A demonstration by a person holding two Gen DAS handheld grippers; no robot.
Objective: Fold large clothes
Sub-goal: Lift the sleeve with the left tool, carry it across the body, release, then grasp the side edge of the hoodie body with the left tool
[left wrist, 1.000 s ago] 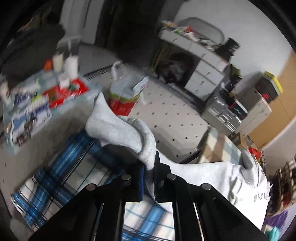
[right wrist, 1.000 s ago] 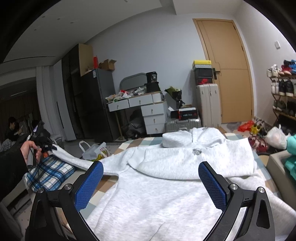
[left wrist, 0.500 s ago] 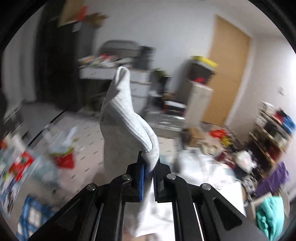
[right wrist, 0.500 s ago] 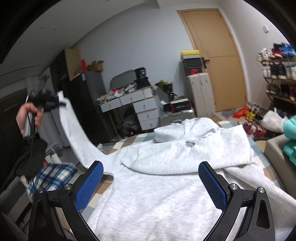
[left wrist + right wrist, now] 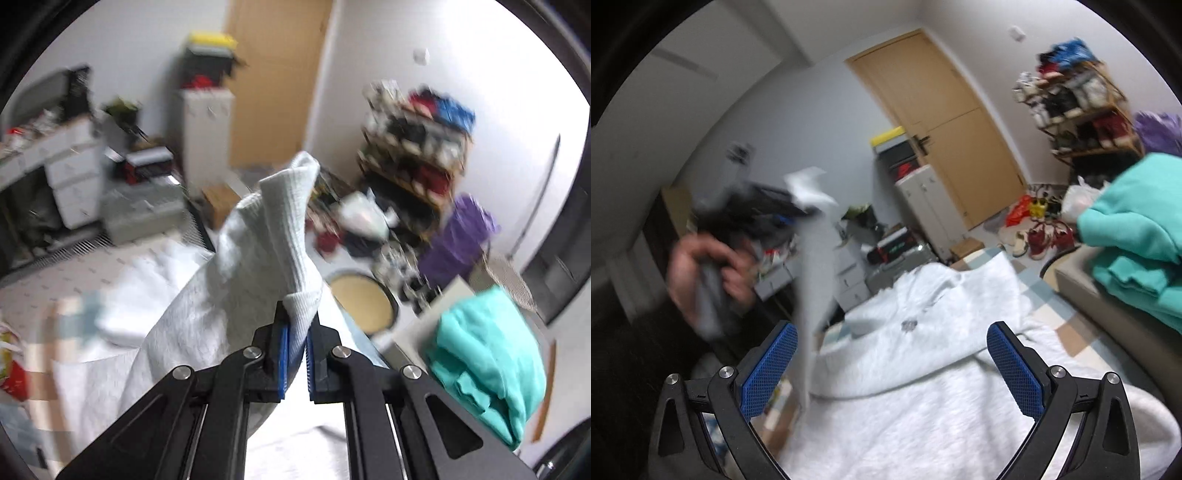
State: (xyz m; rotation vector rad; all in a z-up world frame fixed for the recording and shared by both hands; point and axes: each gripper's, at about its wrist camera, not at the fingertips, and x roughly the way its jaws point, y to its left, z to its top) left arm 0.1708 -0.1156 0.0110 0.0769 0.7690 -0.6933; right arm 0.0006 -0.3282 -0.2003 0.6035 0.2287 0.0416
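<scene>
Left wrist view: your left gripper (image 5: 295, 354) pinches the ribbed cuff (image 5: 291, 236) of the pale grey fleece hoodie (image 5: 923, 387), lifting that sleeve clear for folding inward. The hoodie's body lies spread at six o'clock under your right gripper (image 5: 892, 365), whose jaws gape empty.

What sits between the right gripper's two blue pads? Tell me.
Nothing is clamped: the right gripper stands open, and the right wrist view shows only the grey hoodie spread beyond its pads.
</scene>
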